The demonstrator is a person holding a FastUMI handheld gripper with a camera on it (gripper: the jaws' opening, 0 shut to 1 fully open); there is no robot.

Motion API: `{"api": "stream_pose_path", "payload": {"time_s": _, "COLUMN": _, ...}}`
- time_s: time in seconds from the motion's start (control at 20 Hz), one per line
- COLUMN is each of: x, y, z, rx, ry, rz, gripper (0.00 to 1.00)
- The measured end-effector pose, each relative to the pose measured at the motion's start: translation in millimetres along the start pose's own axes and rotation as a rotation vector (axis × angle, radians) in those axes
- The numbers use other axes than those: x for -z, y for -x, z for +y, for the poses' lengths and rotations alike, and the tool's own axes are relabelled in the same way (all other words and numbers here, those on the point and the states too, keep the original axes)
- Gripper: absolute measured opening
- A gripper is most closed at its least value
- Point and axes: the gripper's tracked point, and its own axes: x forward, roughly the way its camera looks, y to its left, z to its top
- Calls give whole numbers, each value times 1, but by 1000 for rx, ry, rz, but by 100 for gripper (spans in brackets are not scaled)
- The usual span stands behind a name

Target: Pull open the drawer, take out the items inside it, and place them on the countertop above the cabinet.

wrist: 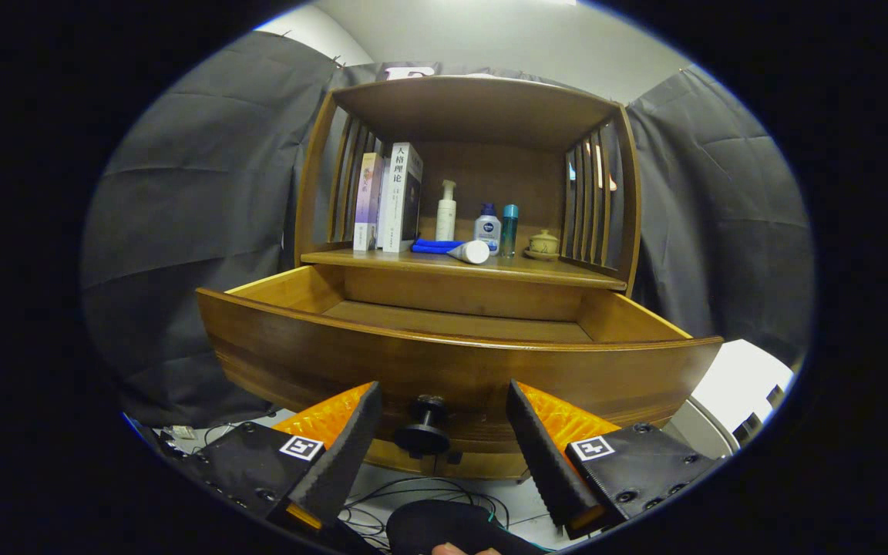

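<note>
Gripper (440,432) agape around drawer knob (423,428)

- The white book (402,196), standing on the countertop (536,270) above the open drawer, bore the Chinese title 人格理论 down its spine.
- The pinkish book (368,200) just beside it had lettering too small to read.
- The bottle with the blue cap (487,228) carried a round dark-blue badge; its wording could not be read.
- Each of the fingers (342,455) bore a square black-and-white marker, not lettering.

tool (440,432) (square markers), ribbed fingers, screws
</note>
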Motion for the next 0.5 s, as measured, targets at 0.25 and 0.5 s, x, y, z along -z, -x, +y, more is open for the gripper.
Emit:
{"api": "stream_pose_path", "payload": {"time_s": 0.25, "x": 4, "y": -6, "z": -5, "rx": 56, "ry": 23, "rz": -9, "gripper": 98}}
{"api": "stream_pose_path", "payload": {"time_s": 0.5, "x": 4, "y": -13, "z": 0, "rx": 79, "ry": -32, "rz": 9, "gripper": 98}}
